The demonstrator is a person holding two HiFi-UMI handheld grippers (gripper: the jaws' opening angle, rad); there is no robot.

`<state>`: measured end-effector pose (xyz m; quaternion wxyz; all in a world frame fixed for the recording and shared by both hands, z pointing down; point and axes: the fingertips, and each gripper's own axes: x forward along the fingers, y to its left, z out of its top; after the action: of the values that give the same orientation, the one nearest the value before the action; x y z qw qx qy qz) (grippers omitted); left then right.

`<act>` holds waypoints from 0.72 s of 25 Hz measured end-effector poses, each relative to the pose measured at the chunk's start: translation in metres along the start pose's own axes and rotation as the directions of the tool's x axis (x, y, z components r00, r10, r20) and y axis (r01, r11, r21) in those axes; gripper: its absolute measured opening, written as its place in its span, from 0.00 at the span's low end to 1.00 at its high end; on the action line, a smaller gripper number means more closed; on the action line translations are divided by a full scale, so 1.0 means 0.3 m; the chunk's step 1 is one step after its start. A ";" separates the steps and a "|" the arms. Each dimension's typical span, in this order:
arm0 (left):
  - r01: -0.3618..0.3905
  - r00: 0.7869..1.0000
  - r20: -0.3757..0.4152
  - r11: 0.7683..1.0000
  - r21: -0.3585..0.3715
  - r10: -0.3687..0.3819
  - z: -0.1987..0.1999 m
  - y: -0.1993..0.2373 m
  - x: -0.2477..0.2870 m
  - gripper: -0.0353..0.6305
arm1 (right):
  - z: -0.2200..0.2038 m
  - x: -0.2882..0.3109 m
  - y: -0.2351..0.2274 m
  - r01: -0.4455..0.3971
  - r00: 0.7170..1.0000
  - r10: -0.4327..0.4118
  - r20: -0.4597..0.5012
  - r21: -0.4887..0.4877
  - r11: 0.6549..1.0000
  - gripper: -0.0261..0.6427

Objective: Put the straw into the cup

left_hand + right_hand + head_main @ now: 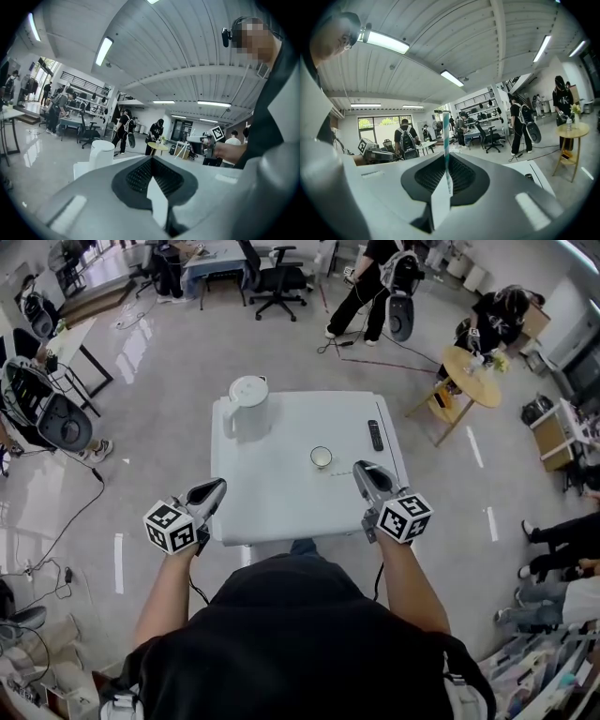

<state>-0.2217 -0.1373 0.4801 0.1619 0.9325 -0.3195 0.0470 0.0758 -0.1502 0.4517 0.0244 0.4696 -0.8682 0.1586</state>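
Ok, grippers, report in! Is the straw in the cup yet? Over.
Right gripper shut on the straw, just beside the cup. Left gripper shut, empty. Straw not in yet. Nothing blocking the cup. Over.

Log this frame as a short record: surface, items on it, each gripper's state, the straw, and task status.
surface: white table
items on it: white kettle at the far left corner; cup right of centre; remote beyond the cup
left gripper: jaws together, nothing between them, at the table's near left edge
right gripper: jaws closed on the straw, near the cup
straw: teal-and-white striped, sticks out past the jaw tips
task status: straw not yet in the cup
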 end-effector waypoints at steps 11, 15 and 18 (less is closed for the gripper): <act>-0.011 1.000 -0.021 1.000 -0.009 0.011 0.024 0.029 0.127 0.06 | 0.016 0.076 -0.118 -0.018 1.000 0.019 -0.016 0.021 1.000 0.12; -0.008 1.000 -0.024 1.000 -0.014 0.007 0.034 0.044 0.180 0.05 | 0.023 0.106 -0.165 -0.020 0.999 0.021 -0.026 0.024 1.000 0.12; -0.001 0.999 -0.032 1.000 -0.020 0.001 0.033 0.049 0.217 0.06 | 0.023 0.122 -0.198 -0.018 0.999 0.019 -0.034 0.030 0.999 0.12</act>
<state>-0.1793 -0.1894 0.4872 0.1761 0.9298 -0.3178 0.0588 0.1052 -0.2122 0.4671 0.0310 0.4589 -0.8696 0.1796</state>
